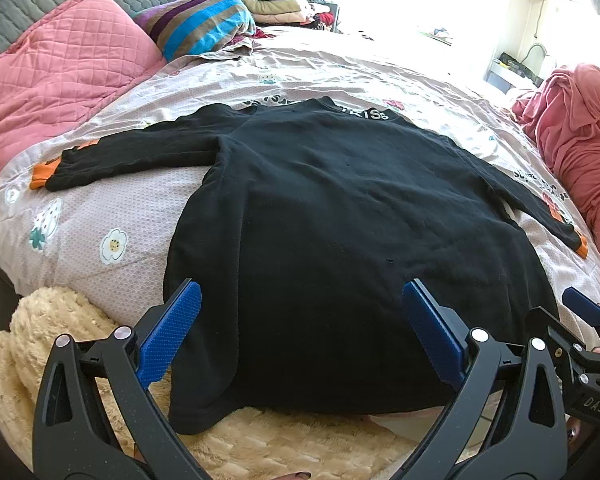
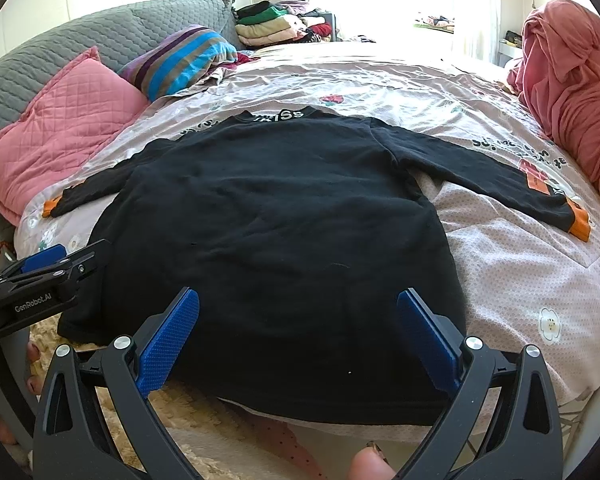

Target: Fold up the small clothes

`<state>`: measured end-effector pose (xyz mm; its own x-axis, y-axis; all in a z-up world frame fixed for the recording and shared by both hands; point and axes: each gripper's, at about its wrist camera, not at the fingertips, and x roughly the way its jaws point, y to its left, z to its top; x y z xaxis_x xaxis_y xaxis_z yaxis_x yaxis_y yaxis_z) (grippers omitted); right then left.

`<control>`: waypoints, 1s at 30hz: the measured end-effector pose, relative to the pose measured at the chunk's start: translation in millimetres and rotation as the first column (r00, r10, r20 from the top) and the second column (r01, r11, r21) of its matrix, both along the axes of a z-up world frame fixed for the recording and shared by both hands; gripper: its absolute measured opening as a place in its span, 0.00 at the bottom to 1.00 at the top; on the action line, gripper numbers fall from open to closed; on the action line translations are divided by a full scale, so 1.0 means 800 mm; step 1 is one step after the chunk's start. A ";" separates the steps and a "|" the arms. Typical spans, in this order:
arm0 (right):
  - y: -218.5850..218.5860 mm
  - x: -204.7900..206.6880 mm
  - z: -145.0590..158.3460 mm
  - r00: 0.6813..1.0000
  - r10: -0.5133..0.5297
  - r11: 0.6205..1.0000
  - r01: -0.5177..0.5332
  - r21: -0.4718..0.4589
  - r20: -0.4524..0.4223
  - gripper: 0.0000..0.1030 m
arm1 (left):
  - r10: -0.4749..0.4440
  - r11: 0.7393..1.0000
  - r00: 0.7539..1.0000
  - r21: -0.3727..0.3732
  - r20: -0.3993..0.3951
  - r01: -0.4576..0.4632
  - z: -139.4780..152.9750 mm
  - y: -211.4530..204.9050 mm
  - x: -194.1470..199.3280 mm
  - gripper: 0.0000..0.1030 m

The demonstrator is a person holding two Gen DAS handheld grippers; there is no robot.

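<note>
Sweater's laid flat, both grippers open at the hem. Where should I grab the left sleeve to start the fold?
Take the left sleeve at its orange cuff, coming in from the outer left side with the left gripper. The sleeve lies stretched out flat on the bedspread, so the cuff is the free end, clear of the sweater body and easy to carry across.

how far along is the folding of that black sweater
Done: the black long-sleeved sweater with orange cuffs lies spread flat on the floral bedspread, both sleeves stretched outward, so it looks laid out and ready. In hand: nothing; the left gripper and right gripper hover open over the hem. Left: every fold, since no sleeve or side is turned in yet.
</note>
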<state>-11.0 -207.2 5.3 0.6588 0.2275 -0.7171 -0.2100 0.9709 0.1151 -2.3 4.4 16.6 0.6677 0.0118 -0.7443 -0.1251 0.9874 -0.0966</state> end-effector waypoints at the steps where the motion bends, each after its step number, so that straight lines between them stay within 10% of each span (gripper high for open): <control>1: 0.000 0.000 0.000 1.000 0.001 1.000 -0.001 -0.001 0.001 0.96 | 0.000 1.000 1.000 -0.001 0.000 0.000 0.000 -0.001 -0.001 0.92; 30: 0.003 0.053 0.016 1.000 -0.002 1.000 0.002 0.002 0.020 0.96 | 0.018 1.000 1.000 -0.004 0.004 -0.018 0.010 0.008 0.038 0.92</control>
